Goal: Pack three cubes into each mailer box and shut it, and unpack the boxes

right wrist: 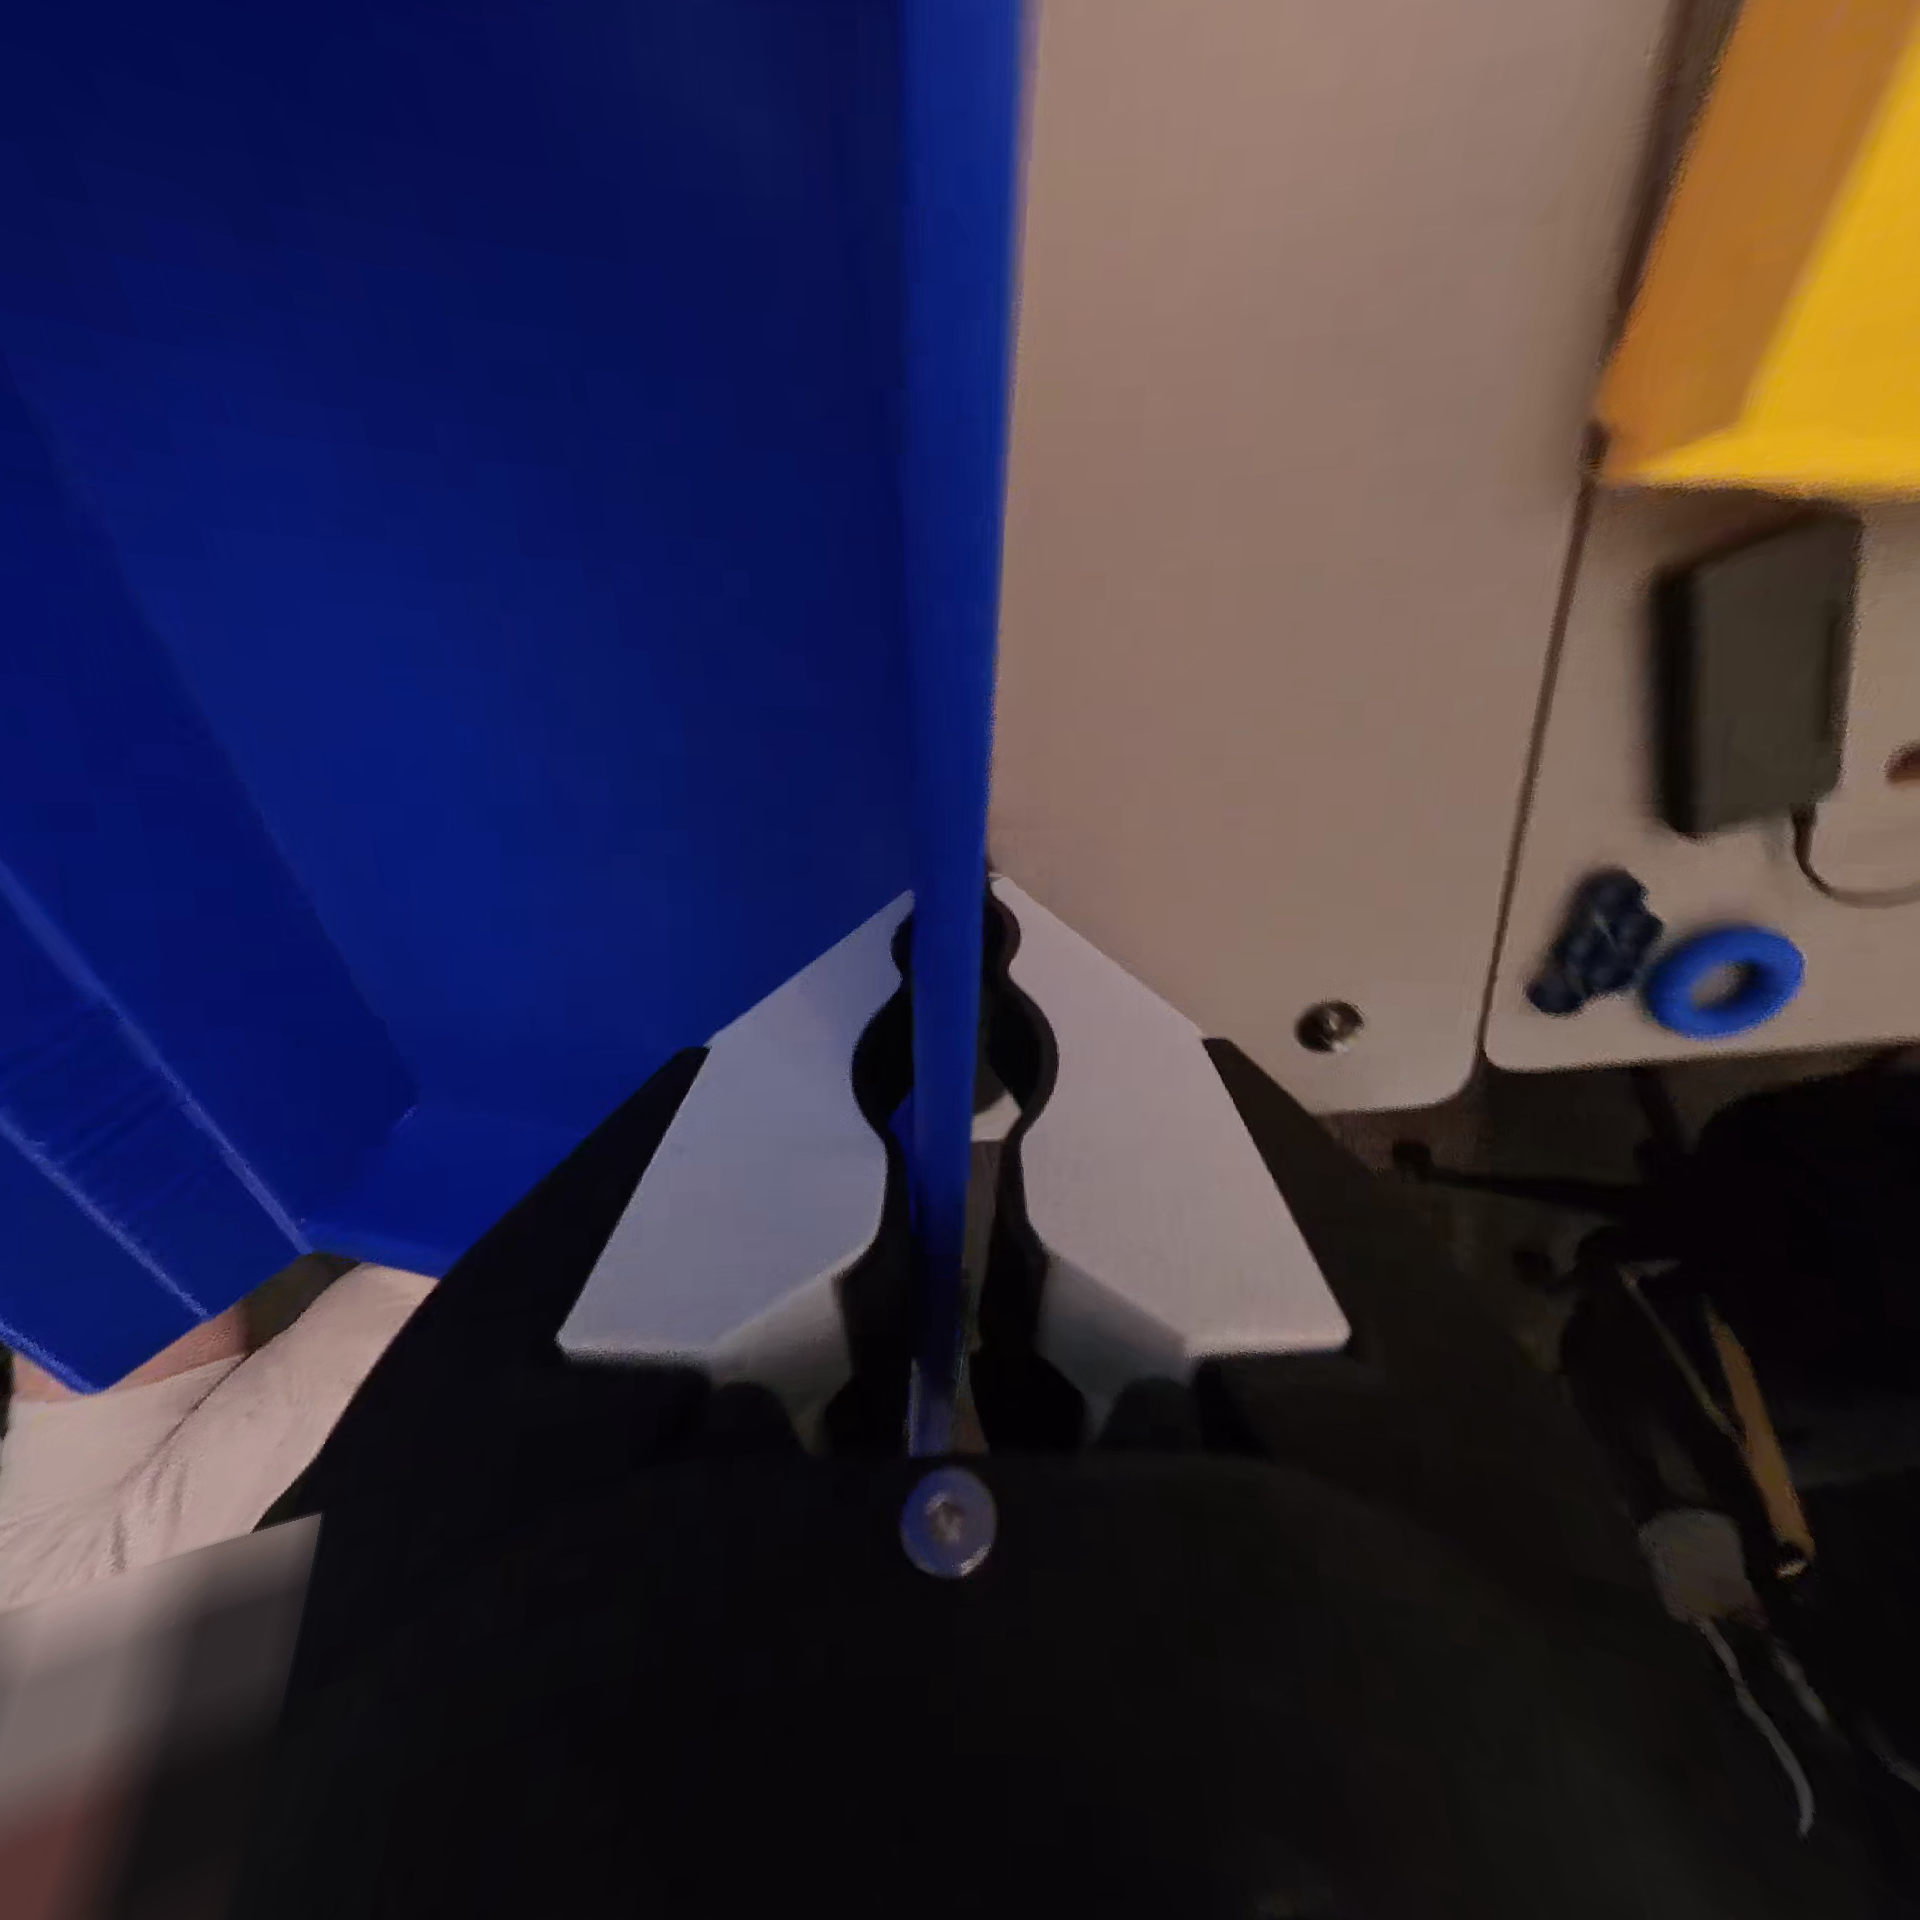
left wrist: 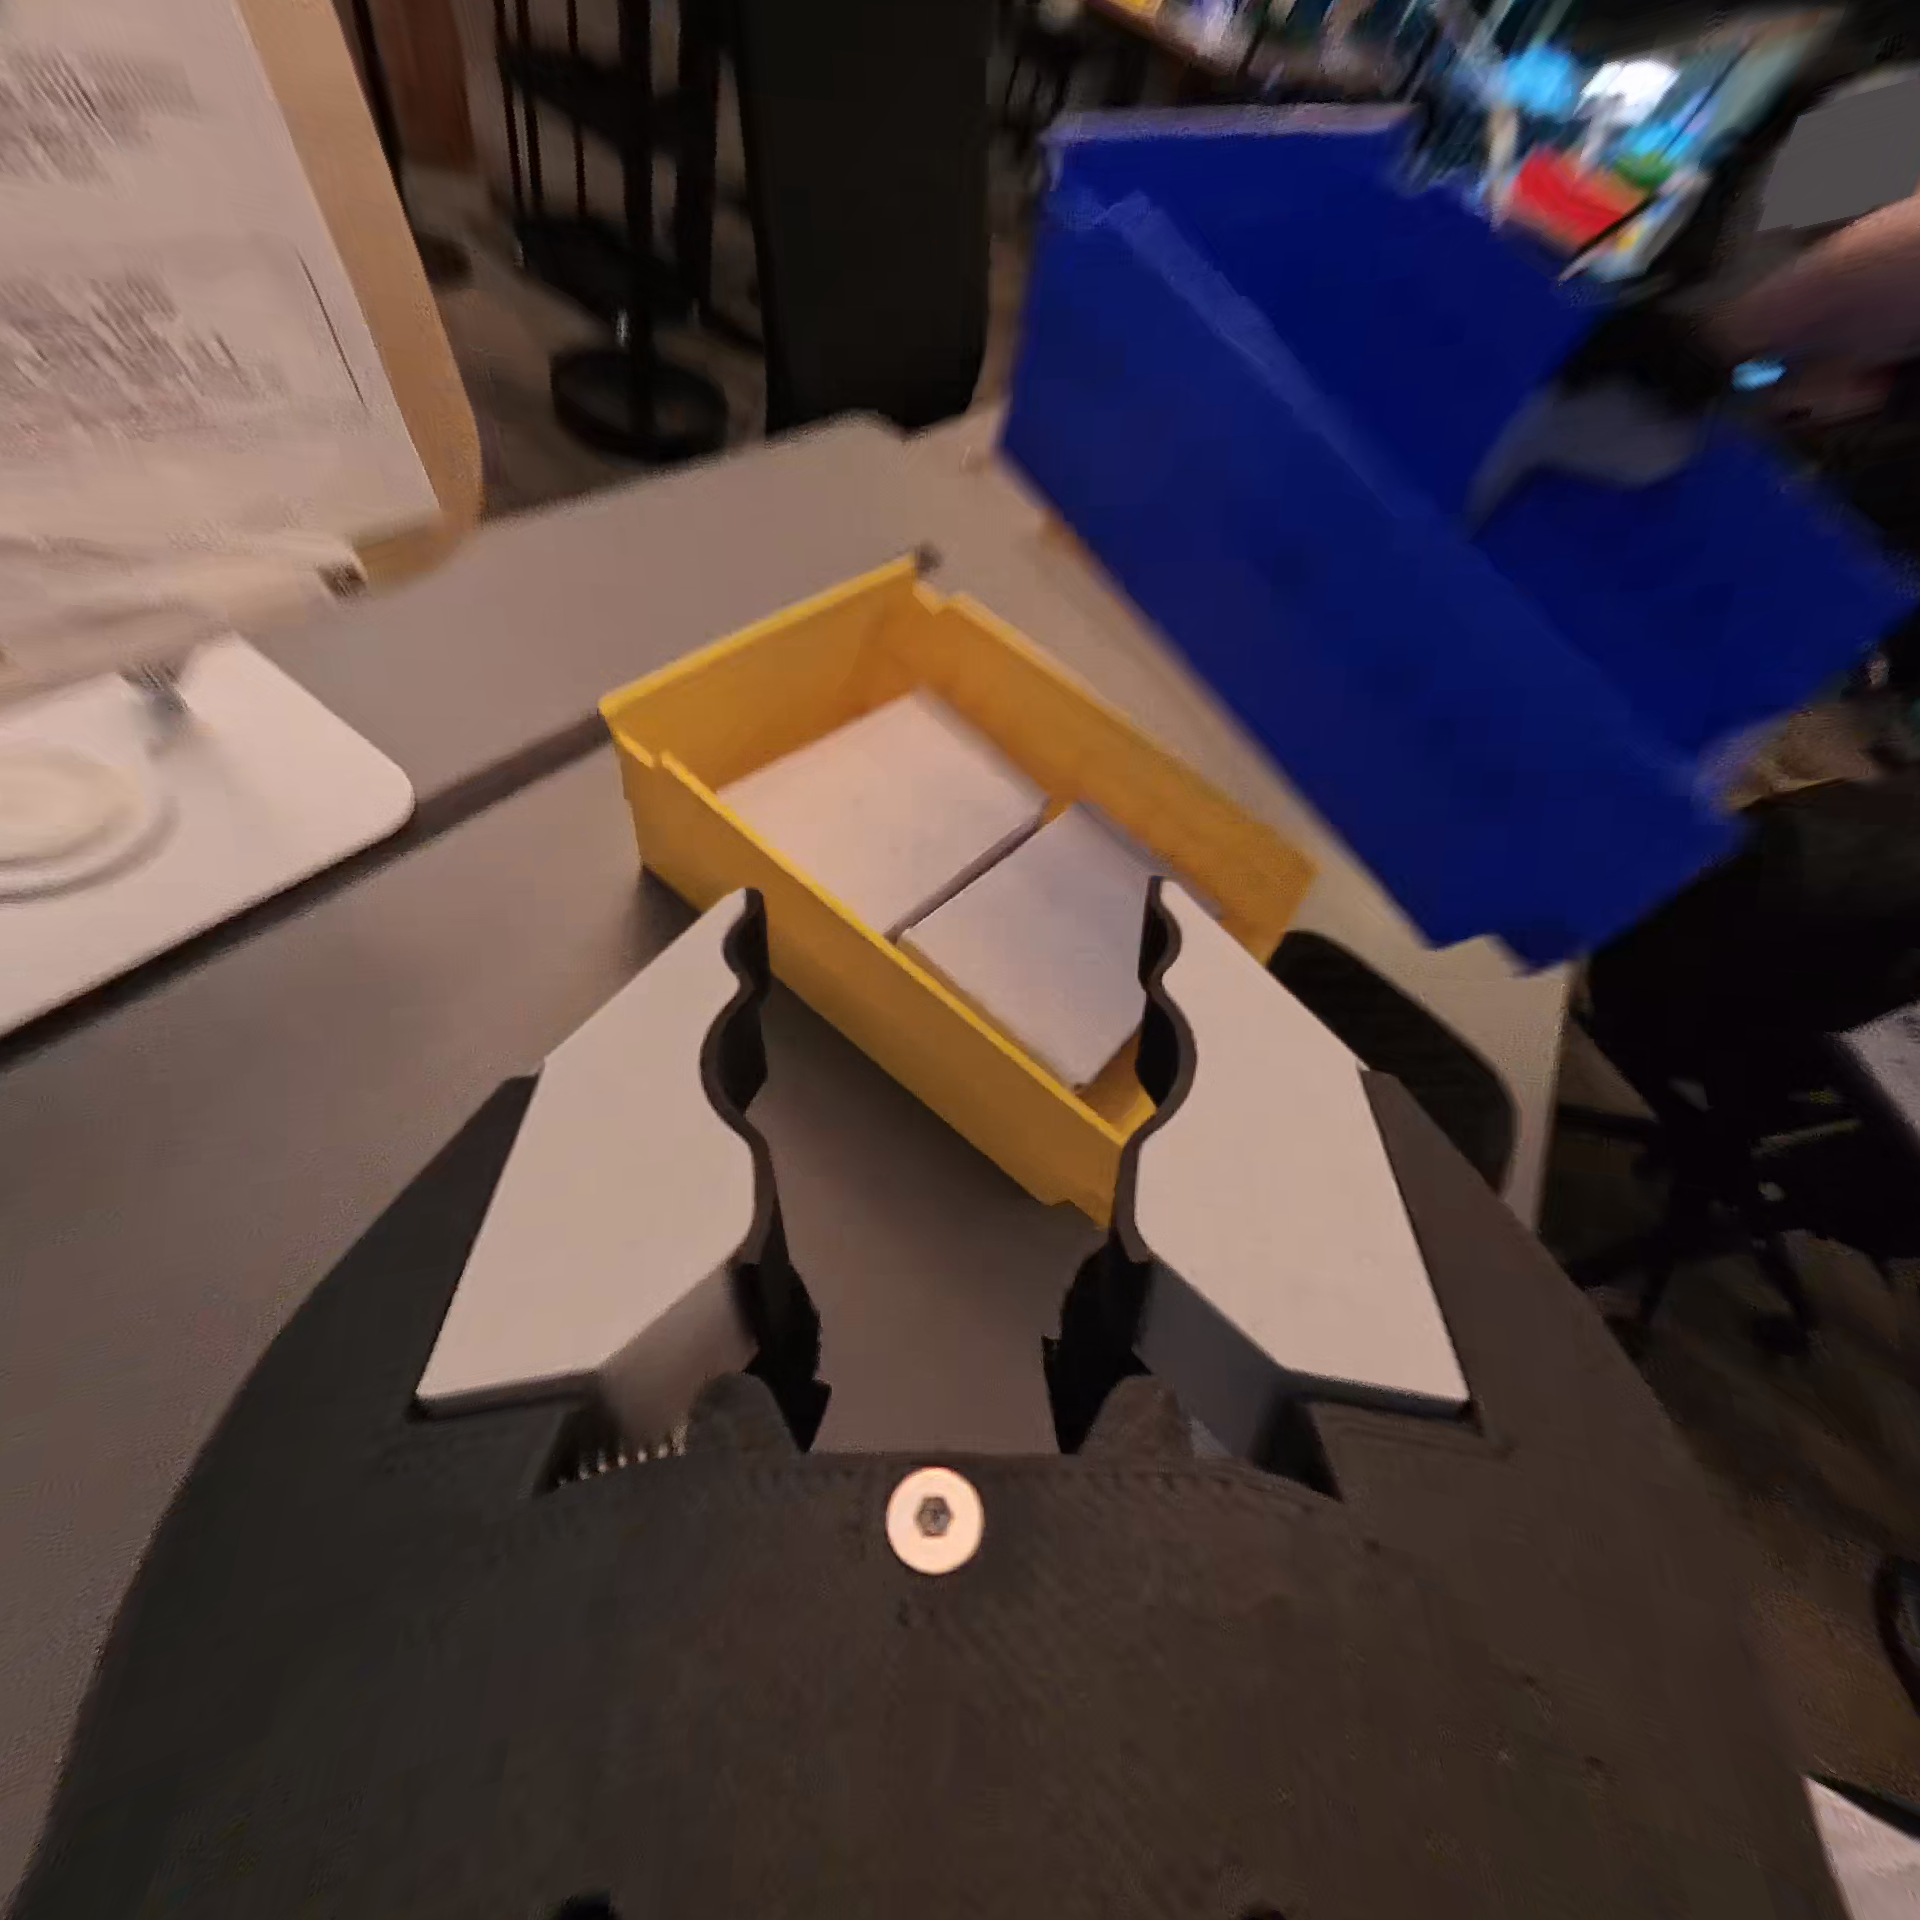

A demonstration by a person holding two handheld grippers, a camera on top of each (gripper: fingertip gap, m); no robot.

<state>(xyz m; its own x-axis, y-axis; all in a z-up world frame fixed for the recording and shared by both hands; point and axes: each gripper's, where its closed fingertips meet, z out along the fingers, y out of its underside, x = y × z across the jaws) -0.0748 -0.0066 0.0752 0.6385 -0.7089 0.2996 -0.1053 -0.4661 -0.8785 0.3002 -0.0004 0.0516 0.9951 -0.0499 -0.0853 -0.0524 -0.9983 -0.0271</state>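
A yellow mailer box (left wrist: 831, 956) lies open on the dark table with two grey cubes (left wrist: 894, 800) side by side inside; any third is hidden. My left gripper (left wrist: 951, 904) is open and empty, its fingertips over the box's near end. A blue mailer box (left wrist: 1299, 499) hangs tilted in the air at the upper right. My right gripper (right wrist: 956, 914) is shut on the thin edge of this blue box (right wrist: 468, 520), holding it up. A corner of the yellow box (right wrist: 1787, 260) shows at the upper right in the right wrist view.
A white stand base (left wrist: 156, 810) and a tilted sheet of paper (left wrist: 156, 312) sit at the left. A pale table (right wrist: 1299, 520) carries a dark adapter (right wrist: 1756, 686) and a blue ring (right wrist: 1725, 982). A black chair (left wrist: 1403, 1039) stands right of the table.
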